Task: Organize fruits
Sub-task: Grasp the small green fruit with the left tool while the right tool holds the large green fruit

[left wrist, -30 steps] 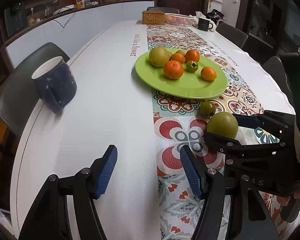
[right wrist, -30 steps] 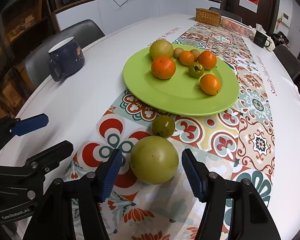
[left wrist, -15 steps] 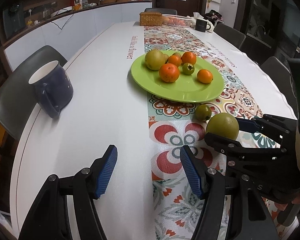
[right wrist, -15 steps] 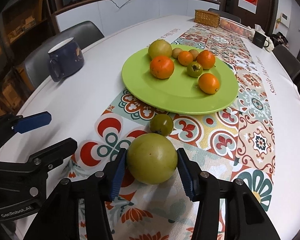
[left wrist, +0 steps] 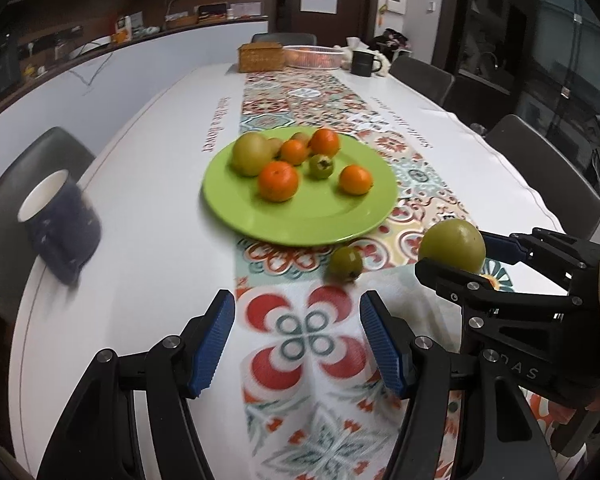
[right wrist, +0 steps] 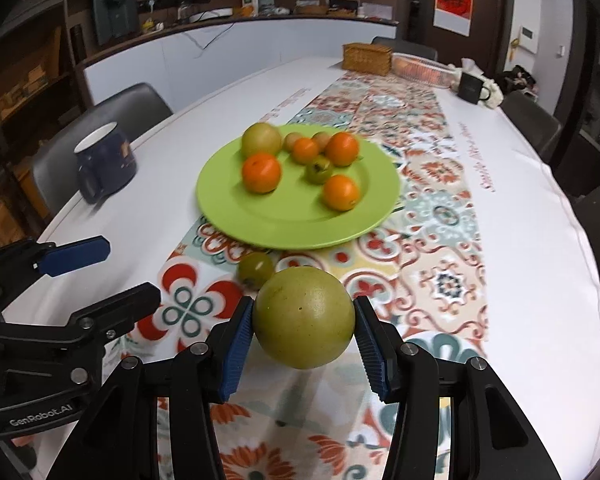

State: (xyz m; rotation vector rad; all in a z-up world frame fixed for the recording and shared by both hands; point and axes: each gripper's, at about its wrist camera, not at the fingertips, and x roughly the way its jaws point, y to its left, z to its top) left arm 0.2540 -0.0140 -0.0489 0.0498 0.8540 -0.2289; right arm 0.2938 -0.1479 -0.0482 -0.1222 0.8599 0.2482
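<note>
My right gripper [right wrist: 304,330] is shut on a large green round fruit [right wrist: 303,317] and holds it above the patterned table runner; the fruit also shows in the left wrist view [left wrist: 452,245]. A small green fruit [right wrist: 255,267] lies on the runner just in front of the green plate [right wrist: 260,216]. The plate holds several oranges, a yellow-green pear-like fruit [right wrist: 261,139] and a small green fruit. My left gripper [left wrist: 296,338] is open and empty, low over the runner, left of the right gripper [left wrist: 488,260].
A dark blue mug [right wrist: 106,162] stands at the table's left edge. A wicker box [right wrist: 367,58], a pink basket [right wrist: 422,69] and a black mug [right wrist: 471,87] stand at the far end. Dark chairs surround the white table [left wrist: 148,216].
My right gripper closed on the large green fruit and lifted it off the runner. The left gripper stayed open and rose a little.
</note>
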